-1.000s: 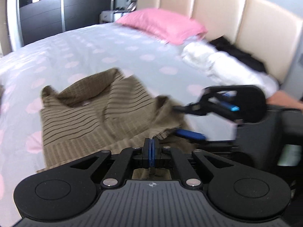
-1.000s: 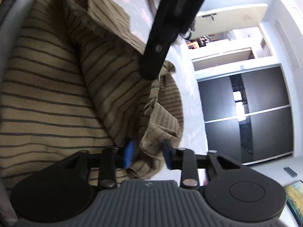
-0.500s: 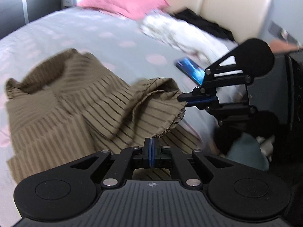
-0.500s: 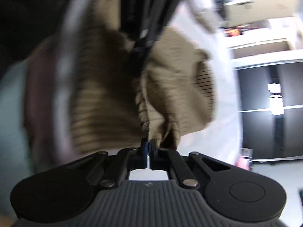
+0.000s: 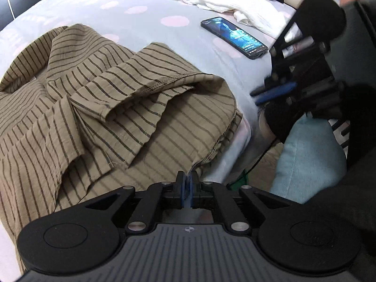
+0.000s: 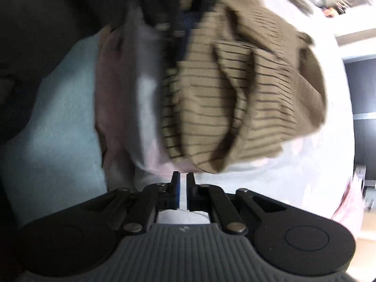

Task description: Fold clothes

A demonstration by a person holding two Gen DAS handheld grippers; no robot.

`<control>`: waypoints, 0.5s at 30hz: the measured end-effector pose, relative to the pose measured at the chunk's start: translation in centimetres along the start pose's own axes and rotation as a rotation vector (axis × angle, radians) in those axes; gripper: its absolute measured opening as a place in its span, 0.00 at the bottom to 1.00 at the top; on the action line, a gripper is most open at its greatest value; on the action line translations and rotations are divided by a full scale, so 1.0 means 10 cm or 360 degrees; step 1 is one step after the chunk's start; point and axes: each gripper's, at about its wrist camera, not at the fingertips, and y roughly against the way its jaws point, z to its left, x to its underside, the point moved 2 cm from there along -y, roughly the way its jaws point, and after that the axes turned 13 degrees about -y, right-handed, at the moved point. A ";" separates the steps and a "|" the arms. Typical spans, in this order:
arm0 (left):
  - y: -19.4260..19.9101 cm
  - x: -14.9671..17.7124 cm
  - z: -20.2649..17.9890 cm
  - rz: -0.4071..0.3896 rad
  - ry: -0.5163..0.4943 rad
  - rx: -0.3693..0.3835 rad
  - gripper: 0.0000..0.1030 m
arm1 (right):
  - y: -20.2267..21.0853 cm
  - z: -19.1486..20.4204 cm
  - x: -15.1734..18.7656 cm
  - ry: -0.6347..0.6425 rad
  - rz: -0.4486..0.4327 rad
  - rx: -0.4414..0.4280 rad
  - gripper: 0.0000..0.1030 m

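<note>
Left wrist view: striped garment (image 5: 112,108) and phone (image 5: 235,38) lie on dotted bedsheet (image 5: 131,2).

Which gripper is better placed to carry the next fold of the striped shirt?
Left. The left gripper already pinches the striped shirt at its near hem. The right gripper is beside the shirt over bare bedsheet, a thin gap between its jaws, holding nothing.

1 striped shirt (image 5: 98,108); 1 phone (image 5: 235,38)
</note>
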 end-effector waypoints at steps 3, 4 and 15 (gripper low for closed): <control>0.14 0.01 0.02 -0.0044 0.0005 -0.0022 0.15 | 0.03 -0.24 -0.02 -0.0229 -0.0069 0.0147 0.04; 0.18 0.01 0.03 -0.0056 0.0005 -0.0035 0.15 | -0.02 -0.37 -0.05 -0.0301 -0.0091 0.0175 0.08; 0.56 0.08 0.53 -0.0085 0.0192 -0.0208 0.16 | -0.25 -0.48 -0.16 -0.0548 -0.0177 -0.0175 0.17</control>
